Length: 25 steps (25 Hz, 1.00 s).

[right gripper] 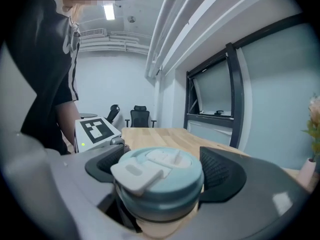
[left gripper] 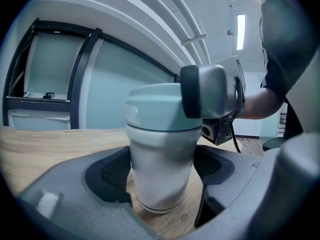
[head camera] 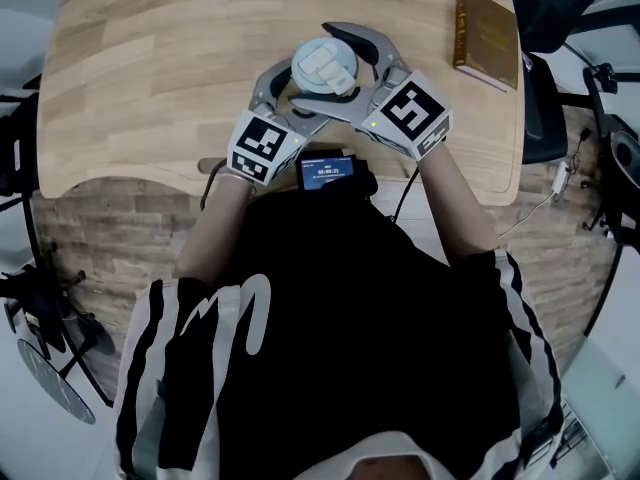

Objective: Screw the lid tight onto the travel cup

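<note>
A white travel cup [left gripper: 160, 149] stands upright on the pale wooden table [head camera: 150, 78], towards the edge nearest the person and roughly midway along it. A pale teal screw lid [right gripper: 160, 176] with a white flip tab sits on top of it. The left gripper [left gripper: 162, 180] is closed on the cup's white body, with the dark ribbed pads [left gripper: 114, 171] pressed against either side, low down near the base. The right gripper [right gripper: 159, 165] reaches in higher up and is clamped on the lid, one jaw on each side of its rim, so the two tools meet around the one cup. A small black device with a lit blue screen [head camera: 326, 171] lies just behind the grippers at the table's near edge, and a brown hardback book [head camera: 486, 36] lies well apart at the far right corner.
</note>
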### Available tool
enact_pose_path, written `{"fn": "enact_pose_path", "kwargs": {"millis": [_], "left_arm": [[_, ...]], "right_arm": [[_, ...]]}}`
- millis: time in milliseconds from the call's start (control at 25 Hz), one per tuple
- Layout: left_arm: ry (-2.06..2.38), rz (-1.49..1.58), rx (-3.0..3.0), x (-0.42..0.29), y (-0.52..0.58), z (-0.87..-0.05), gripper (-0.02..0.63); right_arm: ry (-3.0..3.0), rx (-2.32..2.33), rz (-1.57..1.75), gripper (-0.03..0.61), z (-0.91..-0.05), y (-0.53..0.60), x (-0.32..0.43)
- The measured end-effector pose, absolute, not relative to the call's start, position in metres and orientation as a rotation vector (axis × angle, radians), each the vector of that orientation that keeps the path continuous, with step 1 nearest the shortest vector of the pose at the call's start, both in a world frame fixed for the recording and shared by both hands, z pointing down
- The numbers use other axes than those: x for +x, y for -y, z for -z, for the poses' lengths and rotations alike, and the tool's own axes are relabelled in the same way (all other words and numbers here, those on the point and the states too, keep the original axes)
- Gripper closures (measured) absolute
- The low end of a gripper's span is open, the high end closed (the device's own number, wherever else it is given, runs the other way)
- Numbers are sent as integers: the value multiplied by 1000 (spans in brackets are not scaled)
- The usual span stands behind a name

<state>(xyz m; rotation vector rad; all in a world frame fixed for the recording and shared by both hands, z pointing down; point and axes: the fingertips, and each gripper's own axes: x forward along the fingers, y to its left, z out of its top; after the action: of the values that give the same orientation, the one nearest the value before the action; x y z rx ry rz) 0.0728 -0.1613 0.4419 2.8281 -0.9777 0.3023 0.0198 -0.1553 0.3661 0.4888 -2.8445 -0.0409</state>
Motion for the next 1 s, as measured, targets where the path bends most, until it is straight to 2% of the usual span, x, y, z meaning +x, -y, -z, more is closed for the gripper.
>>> {"fn": "enact_pose_path", "kwargs": {"millis": [1000], "left_arm": [[894,-325,2844,73,161,-444,213]], "right_arm": [[2538,1142,-87,117,-372,173,31]]}}
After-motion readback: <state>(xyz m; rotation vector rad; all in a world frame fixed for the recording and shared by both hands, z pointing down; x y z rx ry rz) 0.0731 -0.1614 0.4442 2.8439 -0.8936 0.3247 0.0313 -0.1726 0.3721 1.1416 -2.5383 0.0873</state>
